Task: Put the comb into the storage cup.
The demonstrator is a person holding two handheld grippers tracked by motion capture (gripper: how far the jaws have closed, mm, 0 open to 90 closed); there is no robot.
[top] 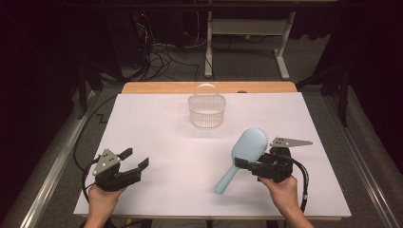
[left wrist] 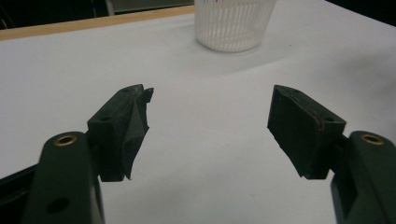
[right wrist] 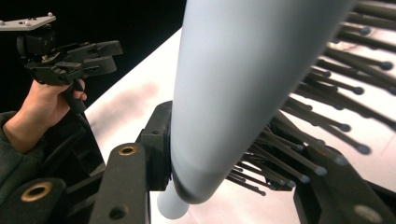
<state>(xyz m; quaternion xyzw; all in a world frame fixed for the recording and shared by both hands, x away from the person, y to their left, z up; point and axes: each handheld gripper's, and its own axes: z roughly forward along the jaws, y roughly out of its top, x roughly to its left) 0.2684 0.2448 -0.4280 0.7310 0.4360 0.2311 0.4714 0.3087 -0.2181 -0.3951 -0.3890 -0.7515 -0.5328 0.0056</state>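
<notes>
White-topped desk (top: 157, 123), dim room: pale blue plastic paddle hairbrush (top: 243, 151) clamped at its head in right tool (top: 243, 164), lifted clear; left tool (top: 135, 159) apart, empty; white slatted plastic basket (top: 206, 110) beyond, so carry brush level, handle clearing the rim.

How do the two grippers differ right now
The right gripper is shut on the light blue hairbrush; the left gripper stands open, holding nothing. The right one points left across the white table; the left one points toward the white basket. Both are black and hand-held.
</notes>
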